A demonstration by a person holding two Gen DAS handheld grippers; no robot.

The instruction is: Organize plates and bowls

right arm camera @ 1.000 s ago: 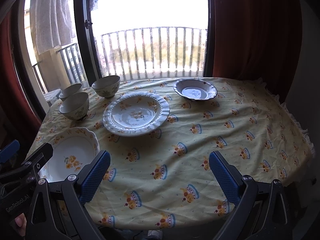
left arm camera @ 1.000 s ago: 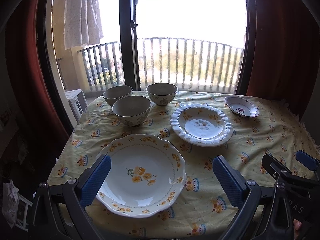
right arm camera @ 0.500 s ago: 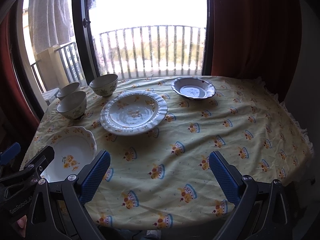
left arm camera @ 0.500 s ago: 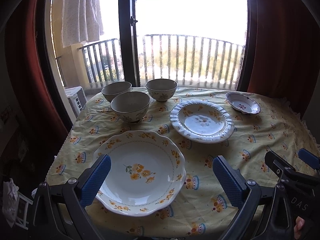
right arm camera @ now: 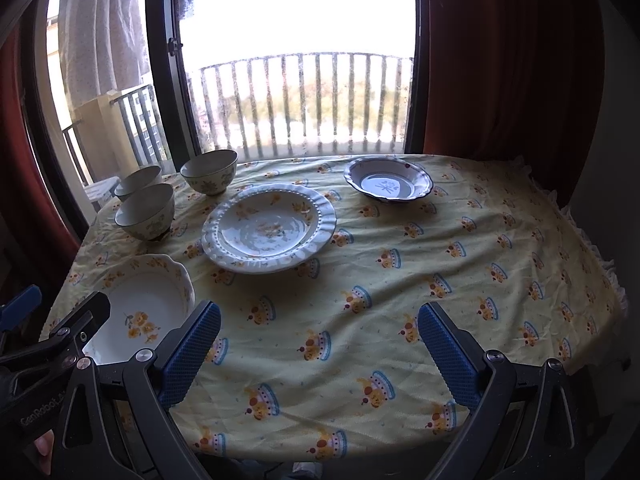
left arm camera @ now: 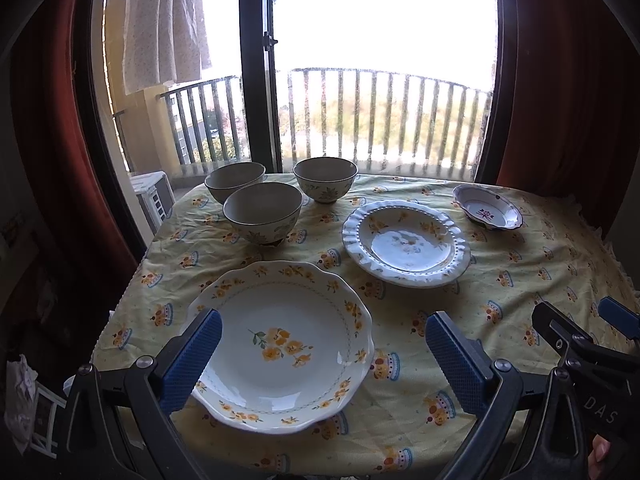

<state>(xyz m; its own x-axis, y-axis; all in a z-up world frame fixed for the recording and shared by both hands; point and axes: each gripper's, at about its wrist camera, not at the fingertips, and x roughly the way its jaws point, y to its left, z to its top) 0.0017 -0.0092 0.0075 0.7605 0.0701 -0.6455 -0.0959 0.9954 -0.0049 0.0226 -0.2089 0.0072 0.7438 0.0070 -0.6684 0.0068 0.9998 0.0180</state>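
Three bowls point(left arm camera: 262, 212) are grouped at the far left of a table covered by a yellow patterned cloth point(right arm camera: 400, 288), before a balcony window. Three plates are spread out — a flowered scalloped plate point(left arm camera: 280, 344) nearest on the left, a white ridged plate point(left arm camera: 406, 244) in the middle, and a small blue-rimmed dish point(left arm camera: 488, 212) set well apart at the far right. The left gripper point(left arm camera: 320, 356) is held above the flowered plate's near edge, jaws spread wide, nothing grasped. The right gripper point(right arm camera: 318, 354) is held over bare cloth, likewise spread and empty.
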